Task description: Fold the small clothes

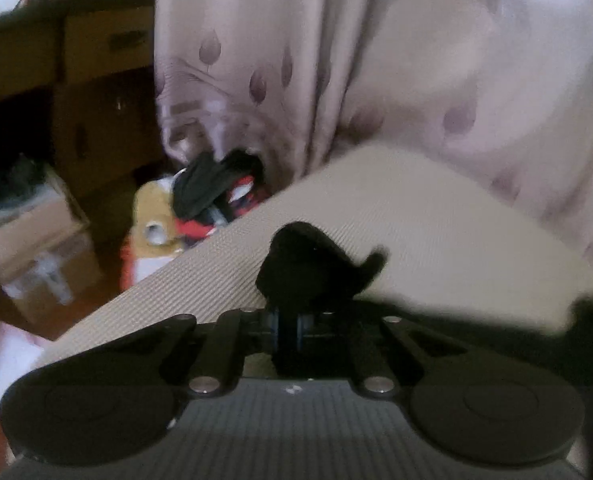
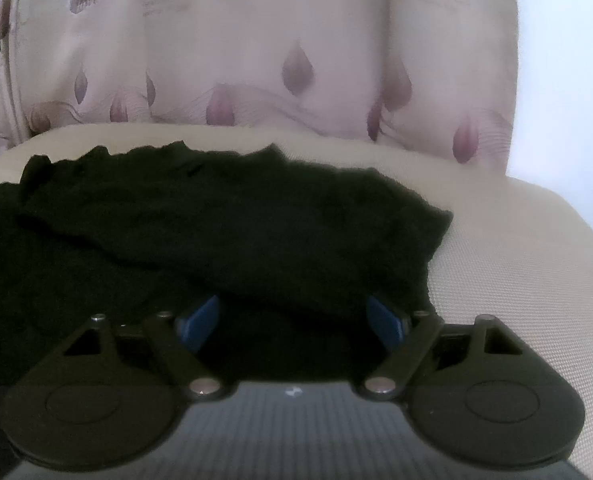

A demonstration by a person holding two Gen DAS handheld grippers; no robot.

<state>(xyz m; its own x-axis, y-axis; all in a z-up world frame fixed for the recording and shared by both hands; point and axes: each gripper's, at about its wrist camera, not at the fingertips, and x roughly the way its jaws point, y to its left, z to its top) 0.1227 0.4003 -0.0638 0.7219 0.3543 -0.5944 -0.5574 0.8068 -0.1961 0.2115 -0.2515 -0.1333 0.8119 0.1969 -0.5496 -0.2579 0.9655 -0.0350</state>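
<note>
A black garment [image 2: 236, 220] lies crumpled on a beige ribbed cushion [image 2: 516, 260], with its wavy far edge toward the curtain. My right gripper [image 2: 292, 316] is open at the garment's near edge. Its blue pads [image 2: 200, 318] stand far apart, and the cloth drapes over their tips and hides them. In the left wrist view, my left gripper [image 1: 288, 320] is shut on a bunched corner of the black garment [image 1: 312, 268]. The cloth sticks up from between the pads above the beige cushion [image 1: 416, 220]. More black cloth trails off to the right.
A pale curtain [image 2: 256, 40] with purple teardrop shapes hangs right behind the cushion. Past the cushion's left edge, the floor holds cardboard boxes [image 1: 36, 240], a yellow soft toy [image 1: 152, 216] and a heap of dark and red clothes [image 1: 212, 192].
</note>
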